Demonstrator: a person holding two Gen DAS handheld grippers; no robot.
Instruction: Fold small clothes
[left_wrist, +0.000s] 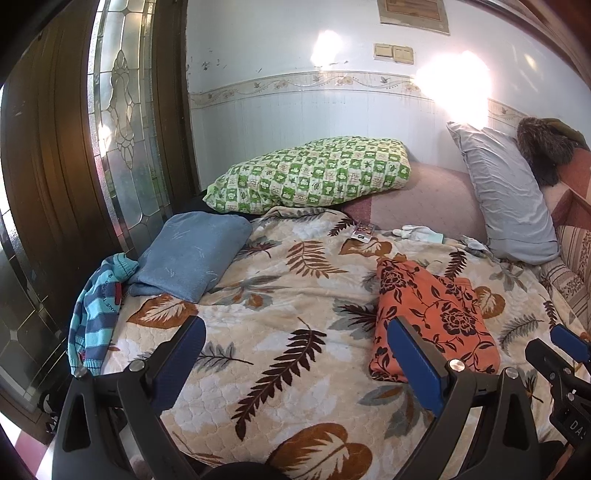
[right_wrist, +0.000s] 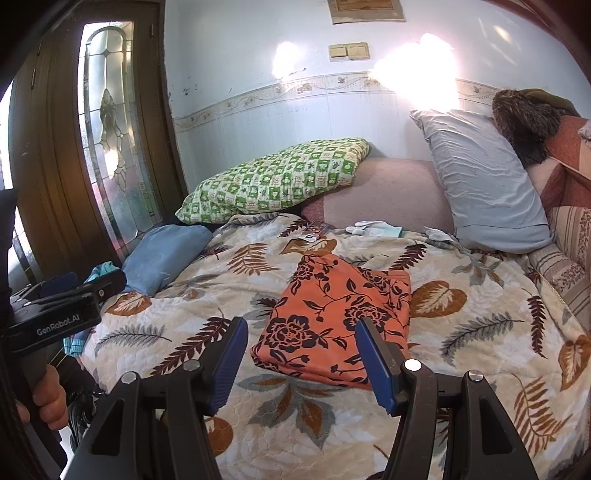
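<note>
My right tool (right_wrist: 301, 362) hangs with its jaws apart and nothing between them, pointed down at the orange floral garment (right_wrist: 332, 314) that lies just ahead of it on the leaf-print blanket (right_wrist: 480, 332) of the bed. My left tool (left_wrist: 295, 365) is likewise spread wide and empty, over bare blanket with the same orange piece off to its right side (left_wrist: 432, 317).

The orange piece already looks folded into a flat rectangle, several layers thick. I judge it light, thin and limp: it will sag and slide open if I lift one layer only, so I would pinch through the whole stack at a near corner, one tool on each.

At the left edge of the bed a striped blue knit garment (left_wrist: 96, 321) lies crumpled and half hanging off, beside a folded blue towel (left_wrist: 192, 254). It seems the piece not yet folded. Knit is soft, stretchy and a bit heavier; I would take it at the shoulders or hem, where the fabric is doubled, and drag it onto the flat blanket first.
</note>
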